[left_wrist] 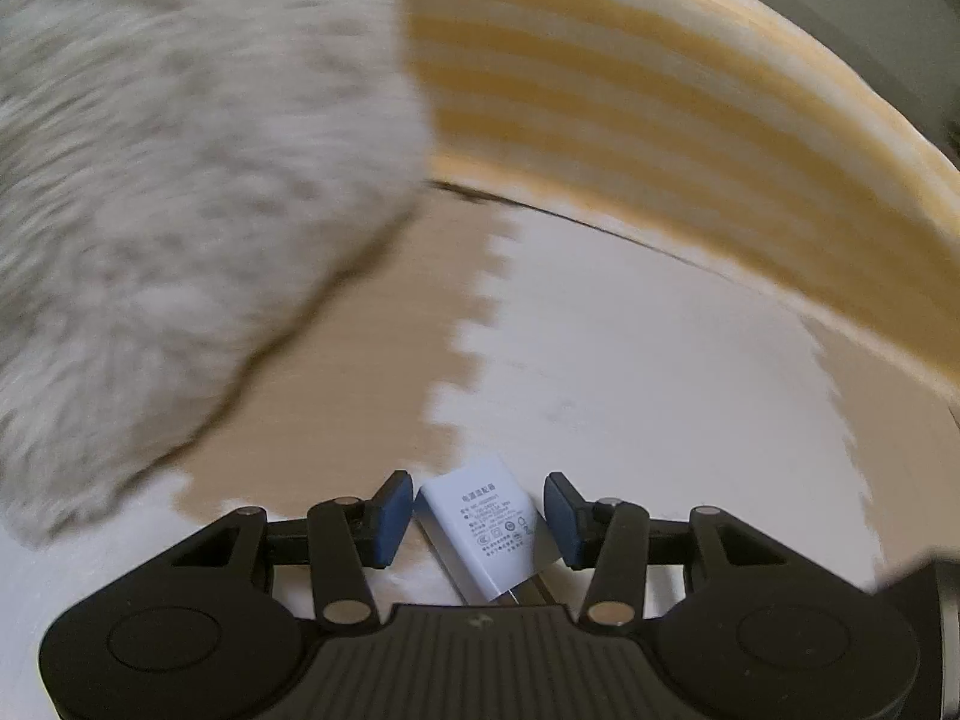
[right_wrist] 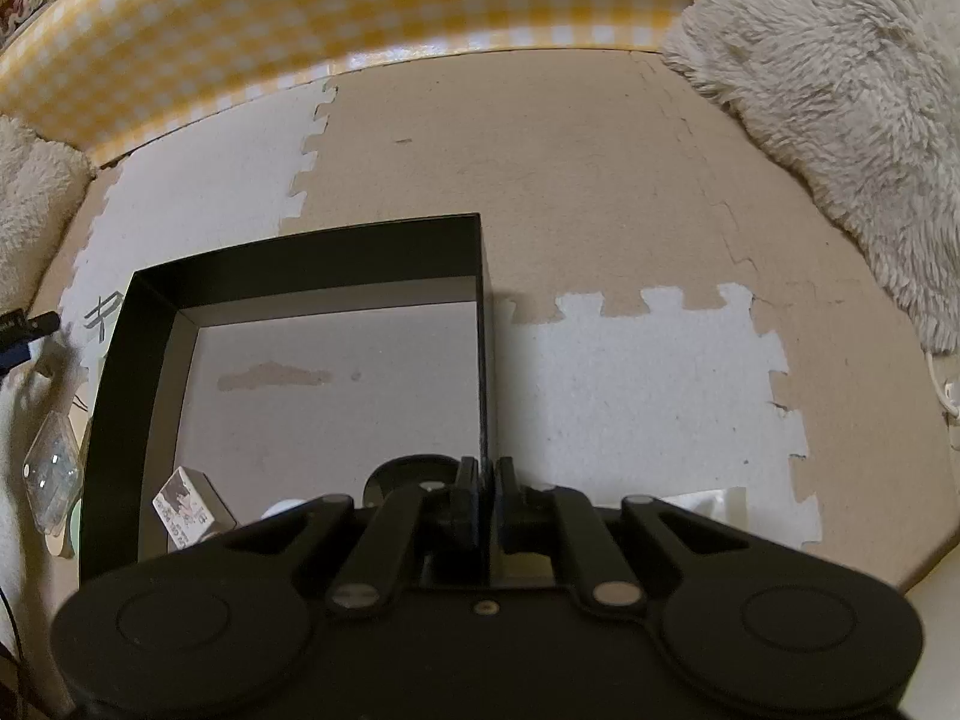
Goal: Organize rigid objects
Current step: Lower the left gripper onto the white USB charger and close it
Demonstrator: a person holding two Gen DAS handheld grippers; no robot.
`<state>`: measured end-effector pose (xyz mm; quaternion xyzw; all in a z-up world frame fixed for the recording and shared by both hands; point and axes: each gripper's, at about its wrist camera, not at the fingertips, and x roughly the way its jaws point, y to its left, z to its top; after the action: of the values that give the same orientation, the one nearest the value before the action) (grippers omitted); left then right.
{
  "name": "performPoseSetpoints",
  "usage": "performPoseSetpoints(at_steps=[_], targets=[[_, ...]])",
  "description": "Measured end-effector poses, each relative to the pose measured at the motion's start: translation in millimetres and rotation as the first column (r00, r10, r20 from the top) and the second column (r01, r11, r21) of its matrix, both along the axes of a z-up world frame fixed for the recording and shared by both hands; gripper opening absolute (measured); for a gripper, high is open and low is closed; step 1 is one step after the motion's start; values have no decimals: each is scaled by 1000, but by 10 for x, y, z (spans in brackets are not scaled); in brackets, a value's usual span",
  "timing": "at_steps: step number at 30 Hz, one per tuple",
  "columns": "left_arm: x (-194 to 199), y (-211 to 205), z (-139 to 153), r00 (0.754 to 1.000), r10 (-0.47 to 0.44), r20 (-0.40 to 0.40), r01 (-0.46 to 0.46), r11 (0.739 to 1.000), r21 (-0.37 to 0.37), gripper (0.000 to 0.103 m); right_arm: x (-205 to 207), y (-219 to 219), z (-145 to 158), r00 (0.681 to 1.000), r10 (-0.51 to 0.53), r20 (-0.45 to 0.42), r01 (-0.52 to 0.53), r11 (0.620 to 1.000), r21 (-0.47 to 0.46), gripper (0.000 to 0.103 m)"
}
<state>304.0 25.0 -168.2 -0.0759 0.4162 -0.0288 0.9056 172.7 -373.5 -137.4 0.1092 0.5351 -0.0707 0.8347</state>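
A: Where's the charger (left_wrist: pixel 480 531)?

B: Between the blue pads (left_wrist: pixel 390 519) of the left gripper (left_wrist: pixel 477 519), low in its view, label up, prongs toward the camera. The jaws stand apart; the left pad looks to touch it or nearly so, the right pad has a small gap. I wouldn't call it gripped. The view is smeared, so whether it lies on the mat (left_wrist: pixel 630 360) or hangs above it, I cannot tell.

A: How to do it well?

B: I'd judge: square the pads on the flat sides, close fully, and keep clear of the prongs before carrying it.

A: And the right gripper (right_wrist: pixel 486 495)?

B: Pinched on the right wall of the black box (right_wrist: pixel 300 252), jaws narrow with that wall between them. Probably steadying it.

A: What's in the box?

B: At the near edge, a small printed carton (right_wrist: pixel 189 507), something round and dark (right_wrist: pixel 414 477), a white bit beside it. The rest is bare. Fluffy rug (right_wrist: pixel 840 90) far right, checked wall (right_wrist: pixel 360 12) beyond.
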Motion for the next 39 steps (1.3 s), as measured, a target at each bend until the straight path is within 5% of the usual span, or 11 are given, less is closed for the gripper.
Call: performPoseSetpoints(at_steps=[10,15,21,29,34,39], targets=[[-38,-279,-74,958,-287,-3,287,958,7,50,-5,-9,-7,1000,-1,-4,1,1000,1,6],[-6,-352,-87,970,-231,-73,235,970,58,65,-12,-10,-1,1000,0,-1,0,1000,3,6],[-22,-354,-57,978,-167,-121,181,978,107,65,-12,-9,5,1000,-1,0,1,1000,4,6],[-47,-377,-57,972,-207,-113,218,971,97,38,-9,-8,22,1000,0,0,0,1000,3,6],[-59,-394,-18,979,-180,-97,189,977,95,37,-13,-13,27,1000,-4,0,4,1000,3,6],[-77,-370,209,989,-146,-26,146,989,-1,37,-17,-19,24,1000,-5,0,5,1000,7,5]])
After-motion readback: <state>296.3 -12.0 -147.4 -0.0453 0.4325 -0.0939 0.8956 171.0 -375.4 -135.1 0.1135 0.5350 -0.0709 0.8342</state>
